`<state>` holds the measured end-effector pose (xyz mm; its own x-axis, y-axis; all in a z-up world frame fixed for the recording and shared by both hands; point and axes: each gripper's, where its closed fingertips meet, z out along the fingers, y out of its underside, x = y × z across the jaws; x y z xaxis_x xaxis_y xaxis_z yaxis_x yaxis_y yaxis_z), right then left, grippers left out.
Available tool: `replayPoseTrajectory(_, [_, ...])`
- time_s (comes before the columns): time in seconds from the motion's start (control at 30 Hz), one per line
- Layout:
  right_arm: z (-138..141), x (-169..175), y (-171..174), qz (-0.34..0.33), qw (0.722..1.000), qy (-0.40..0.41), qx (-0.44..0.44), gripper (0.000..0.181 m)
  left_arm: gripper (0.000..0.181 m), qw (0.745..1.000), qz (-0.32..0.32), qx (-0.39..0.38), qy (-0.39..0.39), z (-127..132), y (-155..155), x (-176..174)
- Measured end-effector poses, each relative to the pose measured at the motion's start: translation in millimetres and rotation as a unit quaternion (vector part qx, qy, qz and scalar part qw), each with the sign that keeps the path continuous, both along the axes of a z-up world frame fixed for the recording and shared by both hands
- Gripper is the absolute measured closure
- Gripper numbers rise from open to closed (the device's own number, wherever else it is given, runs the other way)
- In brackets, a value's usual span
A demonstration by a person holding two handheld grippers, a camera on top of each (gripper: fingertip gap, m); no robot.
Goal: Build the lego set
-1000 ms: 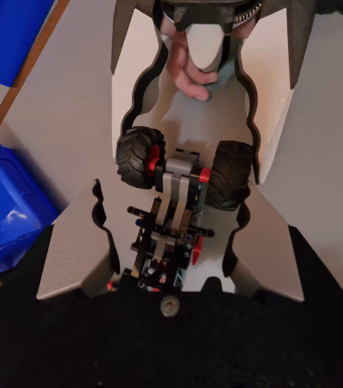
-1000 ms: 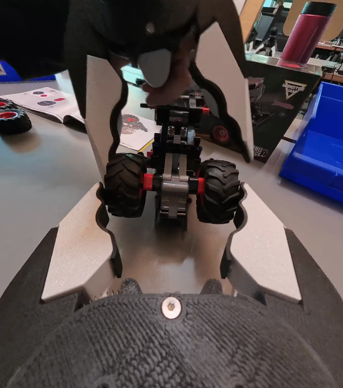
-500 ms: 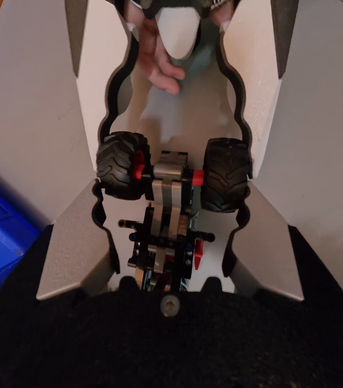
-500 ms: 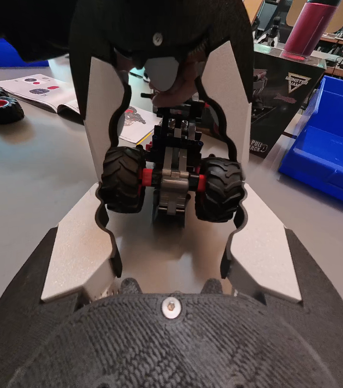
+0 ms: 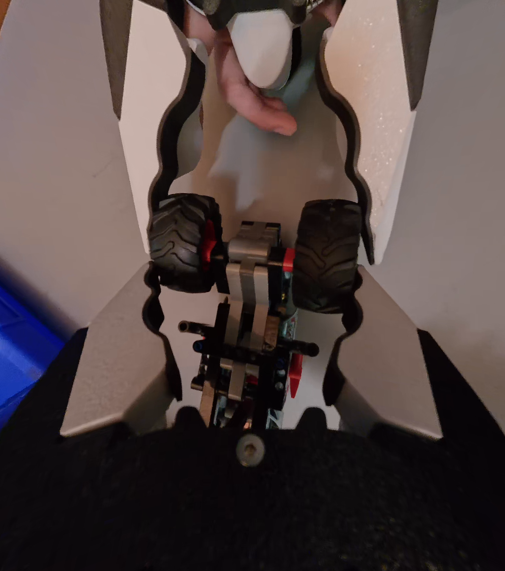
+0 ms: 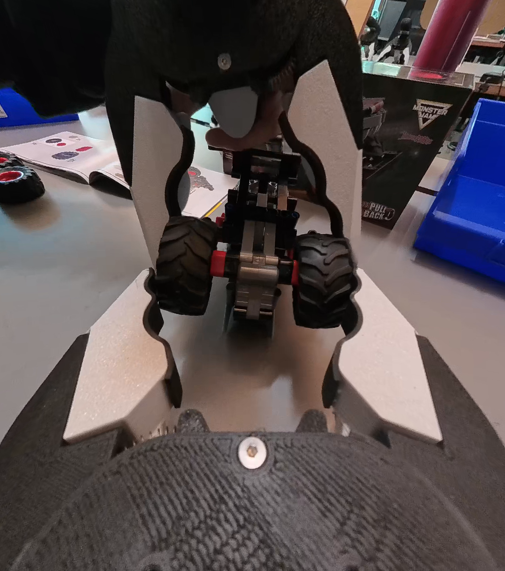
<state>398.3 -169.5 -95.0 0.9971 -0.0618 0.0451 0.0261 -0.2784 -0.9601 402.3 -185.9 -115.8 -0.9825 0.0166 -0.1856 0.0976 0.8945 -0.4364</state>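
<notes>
Right wrist view: I see a blue bin (image 6: 489, 216) at right, nothing showing in its visible part. Both grippers, my right gripper (image 6: 252, 278) and left gripper (image 5: 252, 278), stand spread wide, fingertips beside the truck chassis's (image 6: 257, 247) two mounted tyres on the grey table (image 6: 59, 278); whether they press, I can't tell. Two loose wheels (image 6: 7, 179) lie far left.

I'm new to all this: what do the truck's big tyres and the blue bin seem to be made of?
The tyres look like matte black rubber: deep chevron tread, dull sheen. The blue bin looks like glossy moulded hard plastic: smooth walls with soft highlights. Neither is certain from looks alone.
</notes>
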Motion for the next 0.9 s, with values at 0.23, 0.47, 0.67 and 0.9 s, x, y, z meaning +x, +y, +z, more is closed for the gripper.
replayPoseTrajectory(0.23, [0, 1, 0, -0.003, 1.0, 0.014, 0.0, 0.063, 0.064, 1.0, 0.006, 0.0, 0.008, 0, -1, 1])
replayPoseTrajectory(0.47, [-5, 0, -7, -0.012, 1.0, 0.022, -0.017, 0.061, 0.053, 0.999, 0.029, 0.04, 0.01, -12, 8, -1])
replayPoseTrajectory(0.67, [-4, 2, -7, -0.018, 0.999, 0.029, -0.014, 0.063, 0.055, 0.998, 0.06, 0.004, 0.024, -5, 6, -1])
replayPoseTrajectory(0.9, [-2, 8, -11, -0.036, 0.997, 0.067, -0.001, 0.065, 0.081, 0.99, 0.138, -0.031, 0.022, 11, 14, -2])
